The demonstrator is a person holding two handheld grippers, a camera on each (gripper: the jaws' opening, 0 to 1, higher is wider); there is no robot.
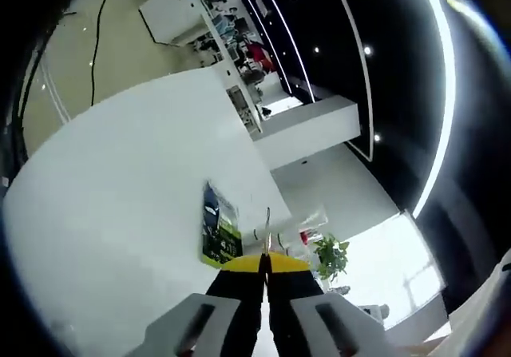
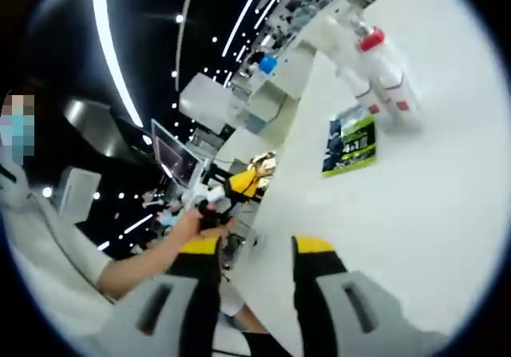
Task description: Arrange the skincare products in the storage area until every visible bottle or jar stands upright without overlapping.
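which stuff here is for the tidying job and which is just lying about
For the job:
- white bottles with red caps, standing on the white table
- left hand-held gripper, shut
- right hand-held gripper, open

Just lying about:
- green and dark leaflet flat on the table
- potted plant
- back counters

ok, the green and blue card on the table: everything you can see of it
The card is a flat rectangular printed piece, dark blue at one end and lime green at the other, with large lettering too blurred to read. It looks like glossy card or a thin packet. It lies flat on the white table, near the table edge. In the right gripper view it sits just short of the white bottles, apart from them. The left gripper view shows it just beyond the left gripper, untouched.
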